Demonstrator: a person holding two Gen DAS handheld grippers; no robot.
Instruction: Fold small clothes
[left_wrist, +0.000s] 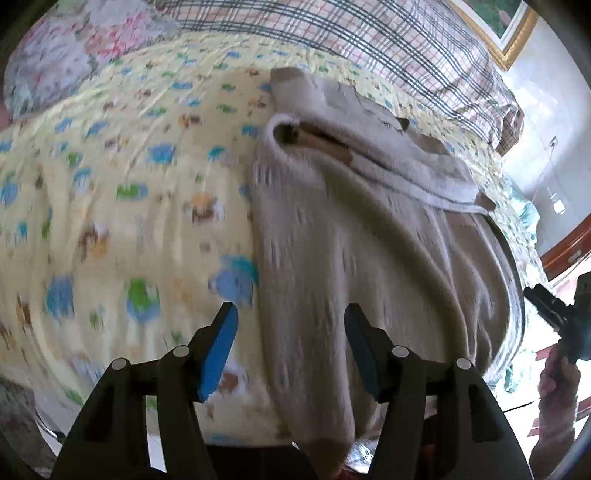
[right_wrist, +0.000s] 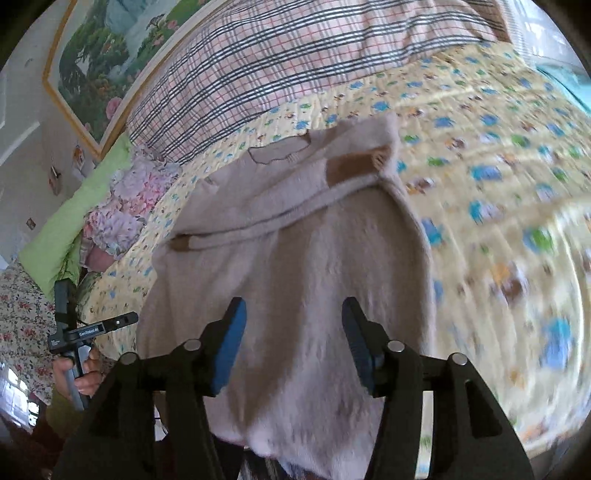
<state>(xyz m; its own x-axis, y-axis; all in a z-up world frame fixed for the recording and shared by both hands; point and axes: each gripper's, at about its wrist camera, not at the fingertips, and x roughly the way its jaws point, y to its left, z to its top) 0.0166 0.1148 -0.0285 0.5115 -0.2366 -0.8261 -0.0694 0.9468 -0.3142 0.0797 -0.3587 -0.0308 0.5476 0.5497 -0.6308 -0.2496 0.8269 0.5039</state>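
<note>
A small beige knit sweater (left_wrist: 369, 236) lies on a bed, its sleeves folded across the chest and its hem hanging over the near edge; it also shows in the right wrist view (right_wrist: 288, 258). My left gripper (left_wrist: 290, 314) is open and empty, jaws wide apart, over the sweater's left edge near the hem. My right gripper (right_wrist: 293, 310) is open and empty over the lower middle of the sweater. The other gripper shows at the right edge of the left wrist view (left_wrist: 554, 310), and at the left of the right wrist view (right_wrist: 92, 328).
The bed has a yellow quilt (left_wrist: 110, 192) with blue and green animal prints. A plaid pillow (right_wrist: 277, 55) and a floral pillow (left_wrist: 74, 55) lie at the head. A framed painting (right_wrist: 110, 48) hangs on the wall. A green pillow (right_wrist: 74, 218) lies at the bedside.
</note>
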